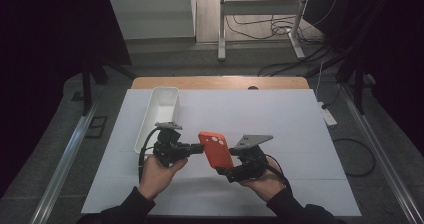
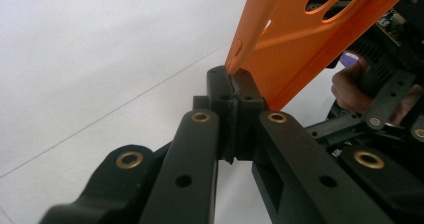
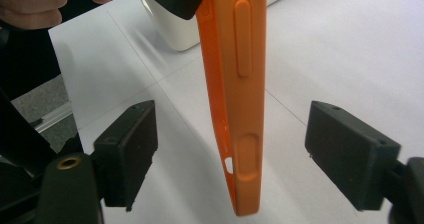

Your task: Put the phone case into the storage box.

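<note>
The orange phone case (image 1: 216,149) hangs in the air above the white desk (image 1: 280,119), between the 2 tools, well clear of the white tray (image 1: 159,115) that stands at the left. The left tool (image 2: 234,91) is clenched on 1 corner of the case — in the left gripper view its pads meet tight on the thin rim, and that pinch looks to be all that carries the case. The right tool (image 3: 230,154) is released; in the right gripper view its 2 pads stand wide apart with the side edge of the case, buttons facing the camera, hanging between them and touching neither.

The step in hand appears to be a handover from the right tool to the left; to do it well, the person's left hand (image 1: 159,176) should stay steady and keep its squeeze, since a corner grip on a soft rim could let the case swing or slip. The right tool should back straight out along its own line, pads kept wide, so that neither pad brushes the edge and twists the case in the left tool's pinch; only once clear should the right hand (image 1: 265,181) turn away. If the tray is the goal — a guess — the left tool would do best to carry the case low and slow.
</note>
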`<state>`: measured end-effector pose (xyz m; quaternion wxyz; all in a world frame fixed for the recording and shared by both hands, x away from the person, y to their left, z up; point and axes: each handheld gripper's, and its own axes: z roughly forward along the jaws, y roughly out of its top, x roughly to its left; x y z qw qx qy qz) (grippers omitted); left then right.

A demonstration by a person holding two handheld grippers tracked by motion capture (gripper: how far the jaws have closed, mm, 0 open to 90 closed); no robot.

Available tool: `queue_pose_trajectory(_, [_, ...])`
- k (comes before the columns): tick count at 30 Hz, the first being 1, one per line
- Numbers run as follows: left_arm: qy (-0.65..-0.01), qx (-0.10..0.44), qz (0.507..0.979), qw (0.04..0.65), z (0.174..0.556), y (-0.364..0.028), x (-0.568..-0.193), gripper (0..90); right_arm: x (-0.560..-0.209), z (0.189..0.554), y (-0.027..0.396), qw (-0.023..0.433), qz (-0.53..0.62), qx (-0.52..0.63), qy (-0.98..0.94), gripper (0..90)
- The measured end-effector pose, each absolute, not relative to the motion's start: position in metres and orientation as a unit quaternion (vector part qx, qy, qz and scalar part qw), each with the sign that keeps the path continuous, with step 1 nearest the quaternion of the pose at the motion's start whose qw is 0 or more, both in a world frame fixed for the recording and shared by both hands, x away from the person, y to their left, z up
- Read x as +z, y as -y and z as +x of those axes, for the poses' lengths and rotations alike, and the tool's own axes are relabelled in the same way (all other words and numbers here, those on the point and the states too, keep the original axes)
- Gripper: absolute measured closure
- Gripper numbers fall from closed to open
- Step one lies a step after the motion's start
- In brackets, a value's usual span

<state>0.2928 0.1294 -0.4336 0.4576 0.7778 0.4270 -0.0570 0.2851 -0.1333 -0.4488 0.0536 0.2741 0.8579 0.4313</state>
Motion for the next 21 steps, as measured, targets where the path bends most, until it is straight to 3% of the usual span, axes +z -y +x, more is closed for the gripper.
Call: queue_pose_trajectory(21, [-0.437,-0.031,0.781,0.445,0.299,-0.143,-0.430,89.0,-0.452,0.283,0.149,0.069,0.291,0.414,-0.859,5.6])
